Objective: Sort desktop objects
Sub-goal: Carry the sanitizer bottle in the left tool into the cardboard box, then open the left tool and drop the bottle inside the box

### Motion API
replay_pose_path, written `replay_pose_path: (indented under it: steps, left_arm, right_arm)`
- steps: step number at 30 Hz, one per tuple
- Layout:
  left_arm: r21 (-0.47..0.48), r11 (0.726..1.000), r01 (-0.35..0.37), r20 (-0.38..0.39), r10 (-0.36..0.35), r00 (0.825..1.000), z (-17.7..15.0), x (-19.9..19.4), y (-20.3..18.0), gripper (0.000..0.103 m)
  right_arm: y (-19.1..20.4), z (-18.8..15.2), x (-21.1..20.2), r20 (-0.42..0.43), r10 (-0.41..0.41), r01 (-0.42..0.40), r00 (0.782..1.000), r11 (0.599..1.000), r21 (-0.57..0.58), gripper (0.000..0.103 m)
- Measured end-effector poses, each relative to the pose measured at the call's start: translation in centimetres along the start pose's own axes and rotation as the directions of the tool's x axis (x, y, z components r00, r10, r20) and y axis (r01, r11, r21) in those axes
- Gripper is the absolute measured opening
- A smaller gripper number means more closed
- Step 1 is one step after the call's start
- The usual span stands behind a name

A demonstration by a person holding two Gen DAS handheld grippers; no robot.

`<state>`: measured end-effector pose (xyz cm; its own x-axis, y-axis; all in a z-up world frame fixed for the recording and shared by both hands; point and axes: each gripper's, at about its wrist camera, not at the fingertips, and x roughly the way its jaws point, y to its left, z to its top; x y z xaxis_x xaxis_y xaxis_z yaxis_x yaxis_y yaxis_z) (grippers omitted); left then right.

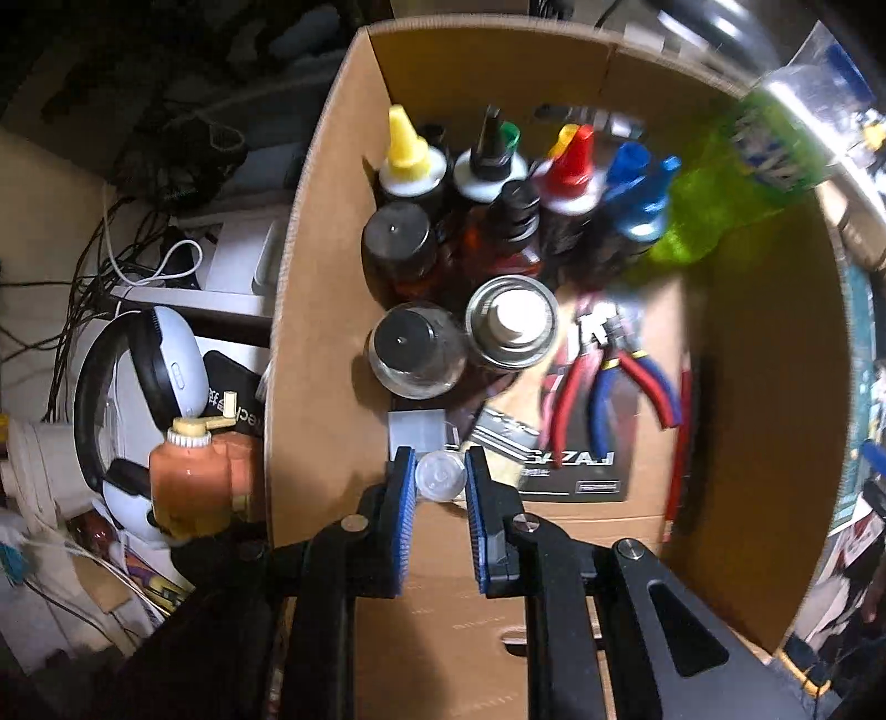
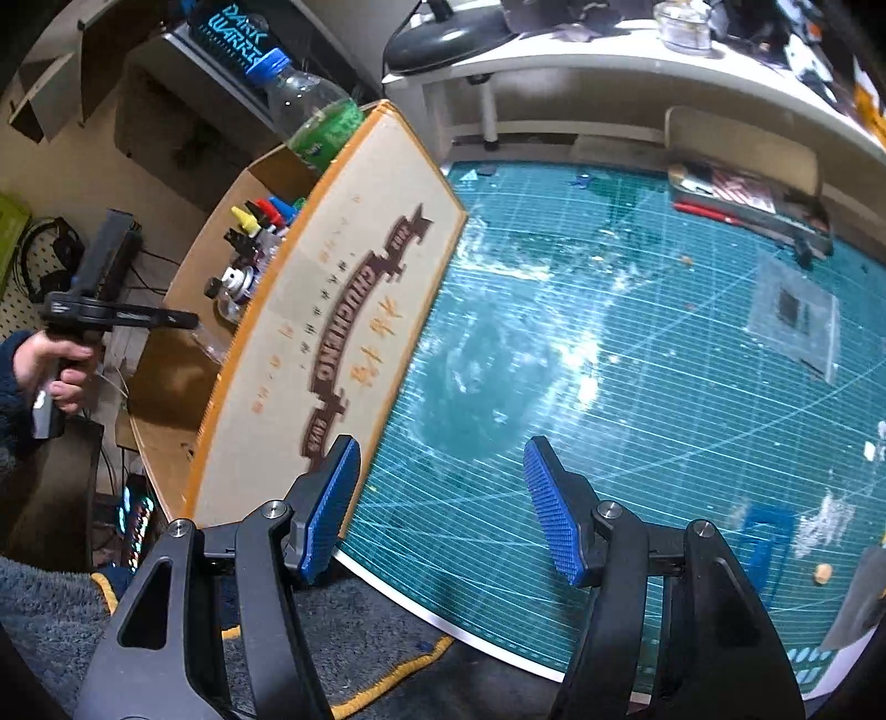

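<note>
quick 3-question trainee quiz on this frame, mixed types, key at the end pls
1. True or false: the left gripper holds a small clear bottle over the cardboard box.
2. What does the right gripper hold? A) pliers B) a bottle C) nothing
3. Fill in: the pliers lie on the box ____.

Key: 1 true. 2 C; its fingers stand apart over the green cutting mat, nothing between them. 3 floor, right of the metal can.

"DARK WARRIOR" glows on a black panel (image 2: 235, 36); the cardboard box (image 2: 332, 310) reads "CHUCHENG".
</note>
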<state>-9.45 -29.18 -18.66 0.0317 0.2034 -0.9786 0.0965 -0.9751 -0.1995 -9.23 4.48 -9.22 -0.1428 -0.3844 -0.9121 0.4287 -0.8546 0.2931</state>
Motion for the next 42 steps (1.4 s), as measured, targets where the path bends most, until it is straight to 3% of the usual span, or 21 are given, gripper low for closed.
replay_pose_path:
  steps: [9,12,20,29,32,37,42]
  left_arm:
    - [0.035,0.999,-0.02,-0.084,0.022,0.996,-0.3,1.5,-1.4,0.018]
    - [0.045,0.998,-0.047,-0.154,0.053,0.987,-1.3,1.7,-1.6,0.017]
    - [0.07,0.994,-0.086,-0.208,0.099,0.973,-2.9,1.4,-1.5,0.018]
    - [0.082,0.991,-0.105,-0.291,0.125,0.949,-1.8,4.9,-1.4,0.018]
    - [0.079,0.991,-0.111,-0.296,0.13,0.946,-1.7,5.4,-1.3,0.018]
    - [0.068,0.997,-0.044,-0.26,0.061,0.964,-1.4,4.8,-1.8,0.018]
    - [0.068,0.997,-0.039,-0.287,0.057,0.956,-2.0,5.6,-2.2,0.018]
  right_arm:
    - [0.4,0.4,-0.1,-0.008,0.002,-0.002,1.0,1.0,-0.015,0.058]
    - [-0.1,0.3,-0.4,-0.011,0.006,-0.006,1.0,1.0,-0.016,0.059]
    - [-1.2,0.0,0.0,-0.028,0.045,-0.045,0.999,0.999,-0.008,0.058]
    - [-0.3,0.0,0.7,-0.048,0.075,-0.077,0.996,0.996,-0.042,0.058]
    - [-0.1,-0.1,0.6,-0.048,0.077,-0.079,0.996,0.996,-0.046,0.058]
    - [-0.1,-0.3,0.5,-0.054,0.077,-0.08,0.996,0.996,-0.045,0.058]
    - [-0.2,-0.3,0.7,-0.062,0.076,-0.078,0.995,0.996,-0.036,0.059]
